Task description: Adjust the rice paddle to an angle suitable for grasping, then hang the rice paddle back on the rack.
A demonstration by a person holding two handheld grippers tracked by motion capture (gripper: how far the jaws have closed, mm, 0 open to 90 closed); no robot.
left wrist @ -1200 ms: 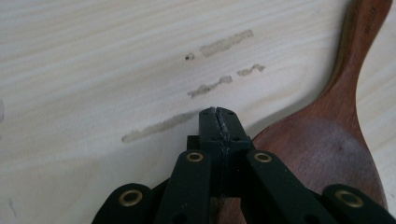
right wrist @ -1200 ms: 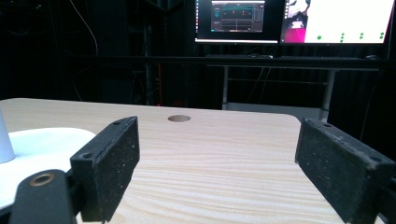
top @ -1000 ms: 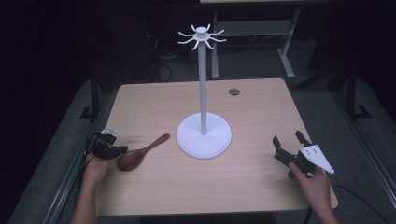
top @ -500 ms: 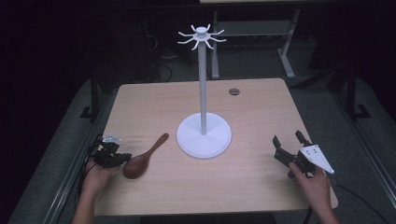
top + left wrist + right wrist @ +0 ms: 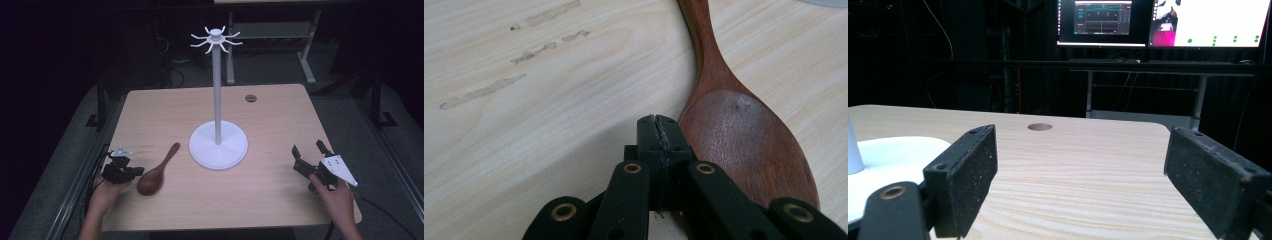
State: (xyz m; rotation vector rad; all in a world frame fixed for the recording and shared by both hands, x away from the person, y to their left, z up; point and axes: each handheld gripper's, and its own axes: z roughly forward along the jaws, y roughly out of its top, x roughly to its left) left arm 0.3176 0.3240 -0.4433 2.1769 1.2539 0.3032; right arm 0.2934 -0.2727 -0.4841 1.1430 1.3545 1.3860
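A dark wooden spoon (image 5: 156, 171) lies flat on the table (image 5: 270, 200), bowl toward the person and handle angled up toward the round base of the white hook stand (image 5: 218, 145), which rises in the middle of the table and carries a crown of curved hooks at its top. The left gripper (image 5: 131, 172) sits low at the table's near-left edge, just beside the spoon's bowl, and its fingers (image 5: 647, 135) are clenched together with nothing between them; in the left gripper view their tips sit next to the bowl's rim, touching or nearly so, I cannot tell which. With the fingers pressed shut, this looks like a nudge or a lining-up beside the spoon rather than a grasp, perhaps to set it at a handier angle. The right gripper (image 5: 307, 160) waits well apart on the near-right side, its fingers (image 5: 965, 175) released and spread wide over bare wood, facing the stand, likely kept ready for the spoon.
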